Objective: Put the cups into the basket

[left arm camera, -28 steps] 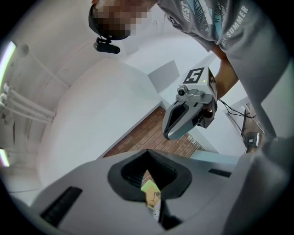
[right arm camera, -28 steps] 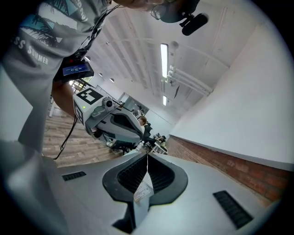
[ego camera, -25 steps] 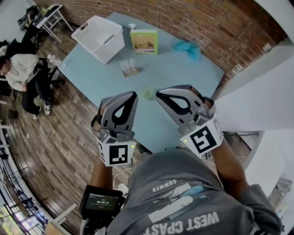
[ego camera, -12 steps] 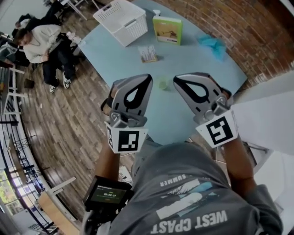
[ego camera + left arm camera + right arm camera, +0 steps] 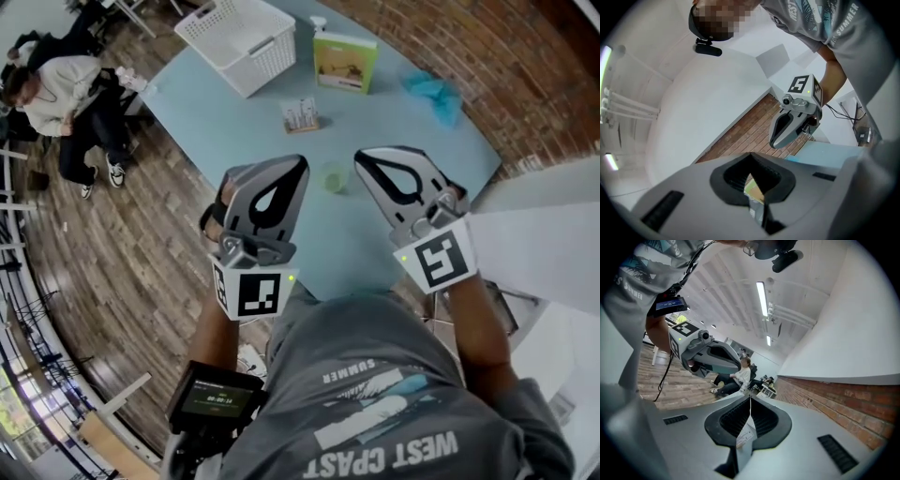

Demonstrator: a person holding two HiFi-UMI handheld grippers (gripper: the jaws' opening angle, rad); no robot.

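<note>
Blue table [image 5: 216, 122] carries one green cup [image 5: 333, 175] between the left gripper [image 5: 295, 169] and right gripper [image 5: 367, 161], whose fingers are closed and empty; white basket [image 5: 246, 42] lies well beyond them.

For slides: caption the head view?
Left gripper and right gripper, shut, flank green cup on blue table; white basket beyond.

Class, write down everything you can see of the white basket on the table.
The white basket is rectangular, plastic-looking, with lattice walls and a handle slot in its near side. It stands upright, open-topped, at the far left corner of the blue table, cut by the head view's top edge. What shows inside looks empty. Only the table touches it.
</note>
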